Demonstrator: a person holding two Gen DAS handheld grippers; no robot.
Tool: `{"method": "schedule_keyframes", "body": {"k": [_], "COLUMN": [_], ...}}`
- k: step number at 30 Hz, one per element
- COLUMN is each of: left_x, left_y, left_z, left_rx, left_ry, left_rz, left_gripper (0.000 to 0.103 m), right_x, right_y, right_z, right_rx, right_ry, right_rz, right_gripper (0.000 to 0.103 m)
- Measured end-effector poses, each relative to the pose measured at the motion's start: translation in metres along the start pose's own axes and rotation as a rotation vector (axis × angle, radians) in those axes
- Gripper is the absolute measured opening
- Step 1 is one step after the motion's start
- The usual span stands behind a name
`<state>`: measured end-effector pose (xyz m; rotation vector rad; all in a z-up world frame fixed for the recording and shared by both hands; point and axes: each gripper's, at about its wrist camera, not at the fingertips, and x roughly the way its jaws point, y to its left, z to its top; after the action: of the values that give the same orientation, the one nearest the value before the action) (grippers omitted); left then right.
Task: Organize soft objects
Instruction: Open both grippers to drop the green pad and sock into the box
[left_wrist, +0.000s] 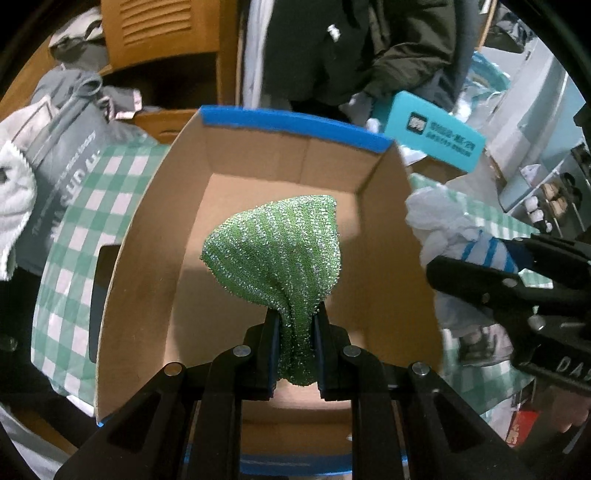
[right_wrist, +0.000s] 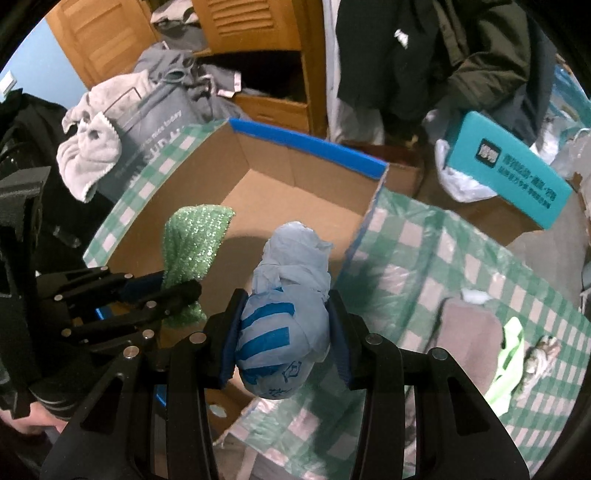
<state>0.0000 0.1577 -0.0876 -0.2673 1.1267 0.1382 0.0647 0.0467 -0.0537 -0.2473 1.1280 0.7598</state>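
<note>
My left gripper (left_wrist: 295, 325) is shut on a sparkly green scouring cloth (left_wrist: 275, 251) and holds it over the open cardboard box (left_wrist: 258, 162) with blue-taped rims. It also shows in the right wrist view (right_wrist: 173, 291), still holding the green cloth (right_wrist: 192, 240). My right gripper (right_wrist: 284, 314) is shut on a pale blue-and-white plastic packet (right_wrist: 284, 317), held above the box's (right_wrist: 295, 184) right wall. In the left wrist view the right gripper (left_wrist: 476, 258) sits just right of the box with the packet (left_wrist: 443, 221).
The box stands on a green-and-white checked cloth (right_wrist: 461, 266). A grey bag with a white towel (right_wrist: 88, 155) lies to the left. A teal box (right_wrist: 506, 166), a wooden cabinet (right_wrist: 258, 29), dark clothes and a neon-green item (right_wrist: 509, 365) surround it.
</note>
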Motion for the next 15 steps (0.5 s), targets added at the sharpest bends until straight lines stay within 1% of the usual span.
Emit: {"method": "schedule_keyframes", "body": {"k": [4,8,10,11,12,14,15], "left_x": [0.014,0.02,0.021,0.021,0.02,0.019,0.018], "left_y": [0.012,0.015,0.014,0.013,0.012,0.012,0.012], "left_z": [-0.005,-0.009,-0.009,-0.009,-0.01,-0.011,-0.011], "left_rx": [-0.026,-0.041,-0.046,-0.048,-0.049,-0.051,-0.052], "left_ry": [0.034,0.052,0.061,0.063,0.062,0.055,0.051], "left_rz": [0.008,0.014,0.008,0.007,0.012,0.029,0.041], "left_gripper": [0.016,0.017,0.018,0.02,0.025,0.032,0.036], "right_x": [0.014,0.025,0.028,0.03,0.031,0.03,0.027], "right_y": [0.001,0.003,0.005,0.006,0.006,0.007,0.006], "right_z": [0.002,0.006,0.008,0.009,0.01,0.012,0.012], "right_rx": [0.003,-0.01,-0.019,-0.019,-0.019,-0.02,-0.019], "right_ry": [0.028,0.046,0.051,0.052,0.049,0.045,0.034], "right_rz": [0.019,0.036,0.049,0.048,0.042,0.03,0.027], "right_gripper": [0.041,0.041,0.042,0.042,0.044,0.05,0.059]}}
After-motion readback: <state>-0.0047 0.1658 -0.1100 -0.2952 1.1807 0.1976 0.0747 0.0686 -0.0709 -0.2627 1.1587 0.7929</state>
